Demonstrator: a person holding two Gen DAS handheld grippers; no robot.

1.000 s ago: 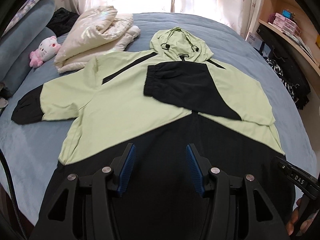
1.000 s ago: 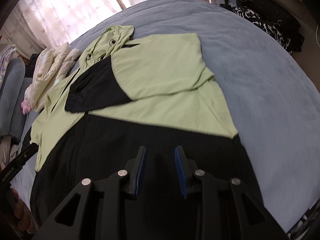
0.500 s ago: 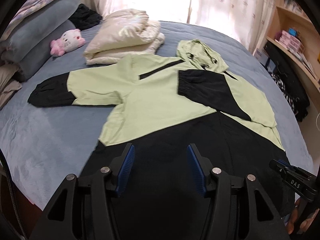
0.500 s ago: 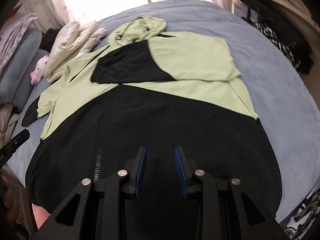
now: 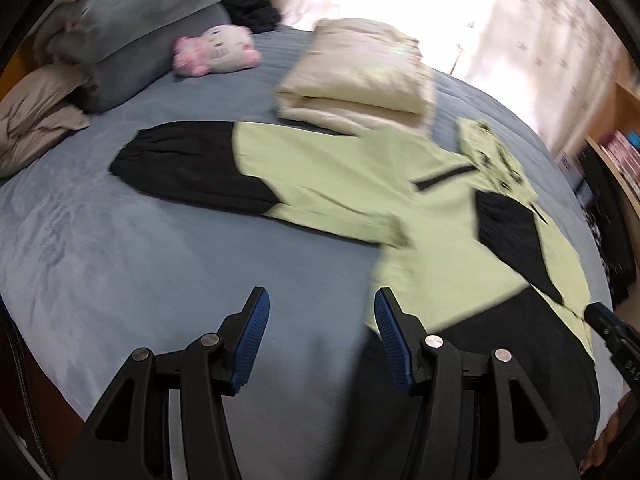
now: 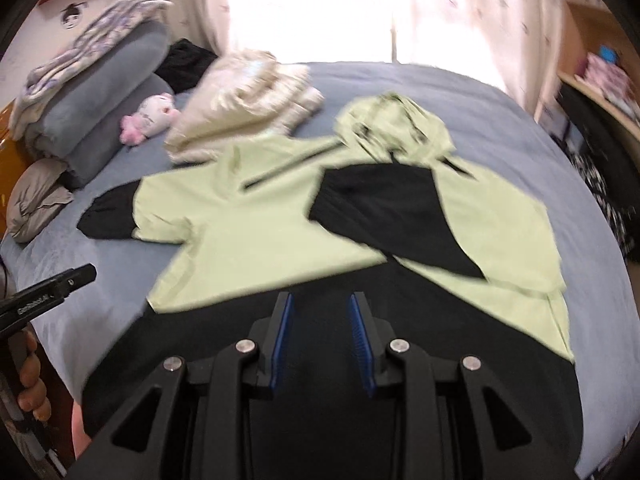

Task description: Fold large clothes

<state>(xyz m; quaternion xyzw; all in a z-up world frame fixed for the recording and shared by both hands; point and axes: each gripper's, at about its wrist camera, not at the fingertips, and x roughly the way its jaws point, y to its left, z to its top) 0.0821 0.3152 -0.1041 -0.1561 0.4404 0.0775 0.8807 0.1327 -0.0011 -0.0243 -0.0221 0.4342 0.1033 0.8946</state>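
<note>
A light green and black hooded jacket [image 5: 360,168] lies flat on the blue-grey bed [image 5: 120,264]. One sleeve with a black cuff [image 5: 188,172] stretches out to the left. The other black sleeve [image 6: 384,208] is folded across the chest of the jacket [image 6: 260,232], below the hood [image 6: 392,124]. My left gripper [image 5: 320,300] hovers open over bare bed beside the jacket's left edge, with nothing between its fingers. My right gripper [image 6: 321,302] hovers over the black lower part, jaws narrowly apart and empty.
A folded cream quilt [image 5: 360,68] lies just behind the jacket. A pink and white plush toy [image 5: 216,50] and grey pillows [image 5: 132,32] sit at the far left. A wooden shelf [image 5: 624,152] and dark clothes stand to the right. A hand holds the left gripper's handle [image 6: 48,292].
Both grippers have swung left along the bed's near side. The left one went from over the black hem to bare bed; the right one moved over the hem's middle. The jacket lies unchanged.
</note>
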